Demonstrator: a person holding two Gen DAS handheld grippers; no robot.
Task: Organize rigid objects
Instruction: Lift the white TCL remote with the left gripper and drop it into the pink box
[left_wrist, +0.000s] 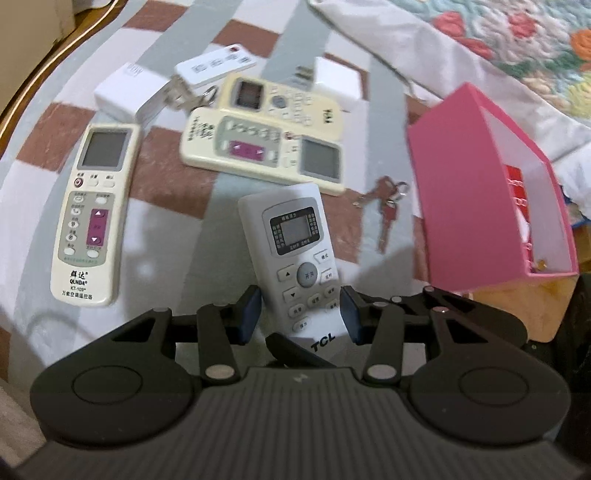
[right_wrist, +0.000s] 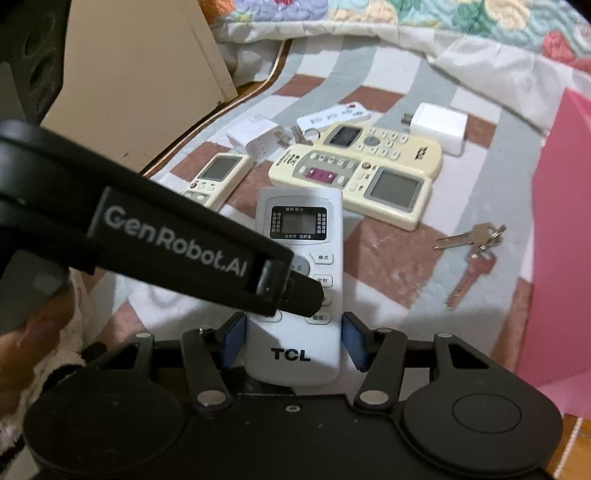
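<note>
A white TCL remote (left_wrist: 295, 251) (right_wrist: 299, 236) is raised a little off the checked blanket, its label end toward both cameras. My left gripper (left_wrist: 301, 314) is shut on it, blue pads on both long edges at the lower buttons. In the right wrist view one of its fingers (right_wrist: 303, 295) crosses the remote's face. My right gripper (right_wrist: 294, 343) is shut on the label end, pads against both sides. A QUNDA remote (left_wrist: 92, 210) lies left, two cream remotes (left_wrist: 266, 155) lie behind. A pink box (left_wrist: 480, 206) stands open at the right.
Keys (left_wrist: 388, 206) (right_wrist: 472, 254) lie between the remotes and the box. Two white chargers (left_wrist: 122, 92) (left_wrist: 338, 83) and a small white remote (left_wrist: 214, 64) sit at the back. A flowered quilt (left_wrist: 517, 37) bounds the far right, a wooden bed edge (right_wrist: 207, 118) the left.
</note>
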